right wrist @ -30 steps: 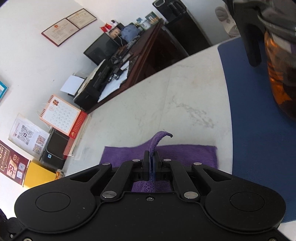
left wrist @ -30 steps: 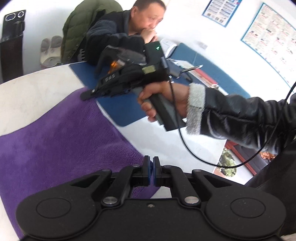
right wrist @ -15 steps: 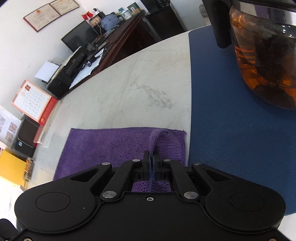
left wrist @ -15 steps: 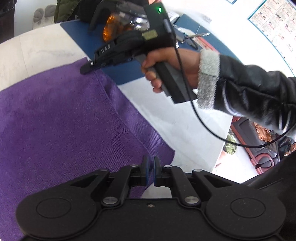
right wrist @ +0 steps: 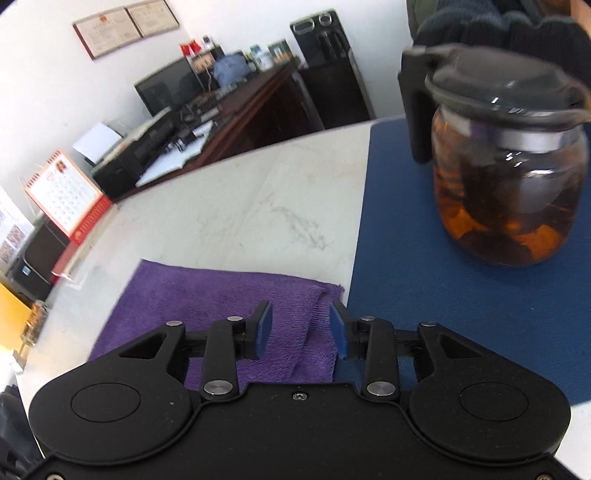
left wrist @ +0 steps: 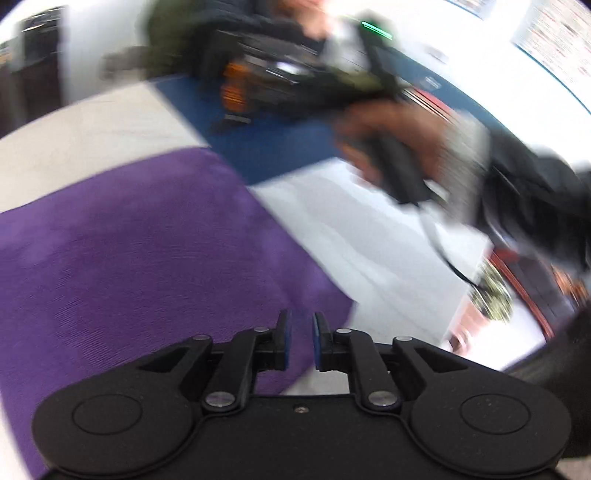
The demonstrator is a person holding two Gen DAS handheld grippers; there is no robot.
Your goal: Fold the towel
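Observation:
A purple towel [left wrist: 140, 251] lies flat and folded on the pale marble table [right wrist: 251, 206]. My left gripper [left wrist: 300, 339] hangs over the towel's near right corner; its jaws are opening, a narrow gap shows between the blue pads, and nothing is pinched. My right gripper [right wrist: 301, 328] is over the towel [right wrist: 207, 295] near its right edge; its jaws are opening wide above the cloth, which lies loose under them. In the blurred left wrist view the other gripper [left wrist: 295, 85] and the hand holding it [left wrist: 399, 140] sit beyond the towel.
A blue mat [right wrist: 443, 295] borders the towel's right edge and carries a glass teapot [right wrist: 509, 166] of dark tea with a black lid. A seated person [left wrist: 258, 22] is behind the table. A dark desk [right wrist: 240, 110] and a calendar [right wrist: 66, 195] stand past the table's edge.
Both grippers were shut on towel corners; both have let go and their jaws now stand apart. The raised corner in the right wrist view now lies flat. The right gripper drew back from the towel.

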